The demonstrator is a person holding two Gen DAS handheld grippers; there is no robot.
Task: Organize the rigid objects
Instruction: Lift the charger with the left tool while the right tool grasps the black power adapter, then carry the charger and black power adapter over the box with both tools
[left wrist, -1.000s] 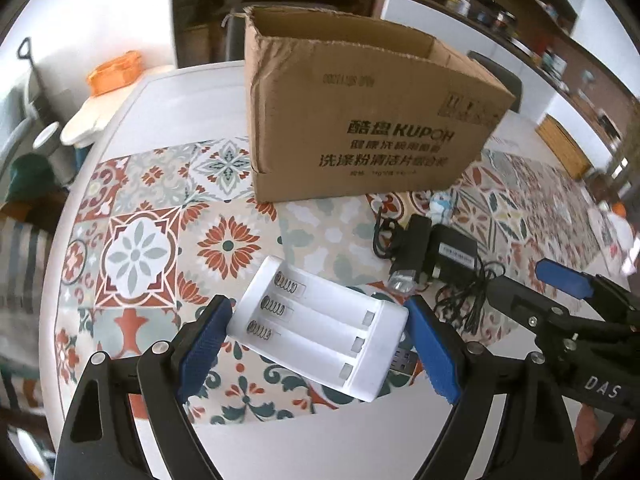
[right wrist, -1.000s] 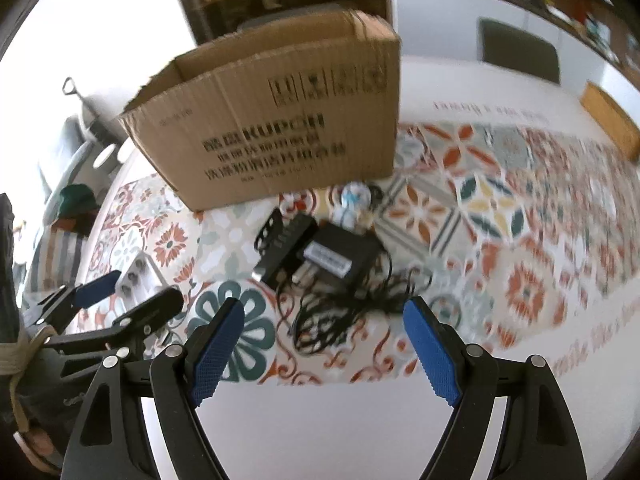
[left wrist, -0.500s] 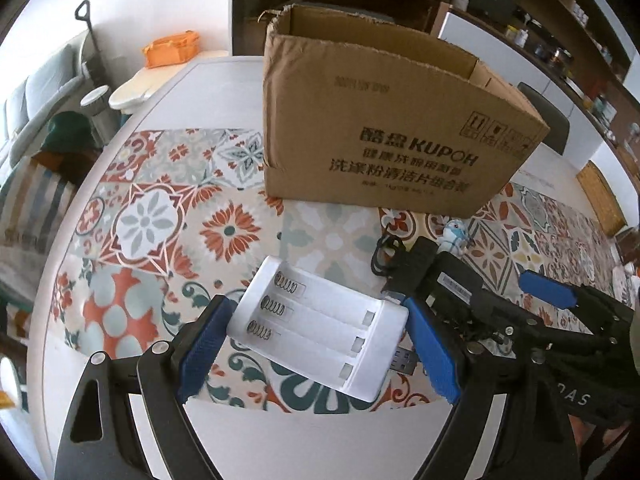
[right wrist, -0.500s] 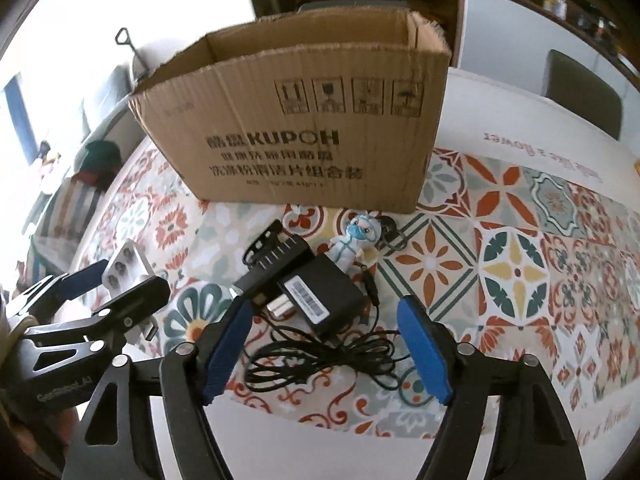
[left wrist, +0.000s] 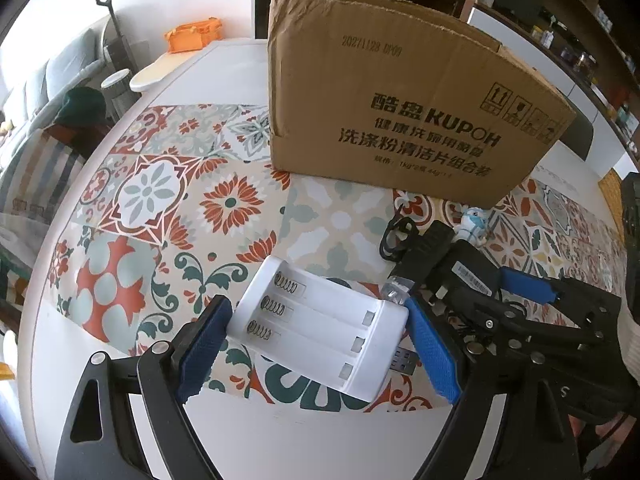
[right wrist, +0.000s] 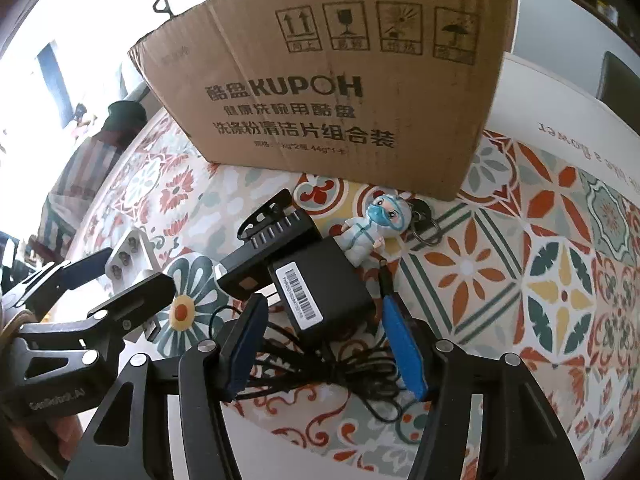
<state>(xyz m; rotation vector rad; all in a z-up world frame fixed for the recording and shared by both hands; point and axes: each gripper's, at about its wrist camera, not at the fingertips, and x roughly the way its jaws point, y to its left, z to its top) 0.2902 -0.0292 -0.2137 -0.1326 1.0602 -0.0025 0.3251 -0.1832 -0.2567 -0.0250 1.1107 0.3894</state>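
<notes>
Left gripper (left wrist: 316, 342): its blue pads are clamped on the two ends of a white battery charger (left wrist: 320, 330), held above the patterned tablecloth (left wrist: 160, 200). Right gripper (right wrist: 322, 344): jaws set at a moderate gap on either side of the black power adapter (right wrist: 320, 292) and its coiled cable (right wrist: 320, 372), pads not visibly pressing. Just beyond lie a second black device (right wrist: 268, 244) and a masked figurine keychain (right wrist: 372, 228). At the far side stands an open cardboard box (left wrist: 400, 112).

Bright daylight, blown-out window glare upper left; fisheye-bent edges
</notes>
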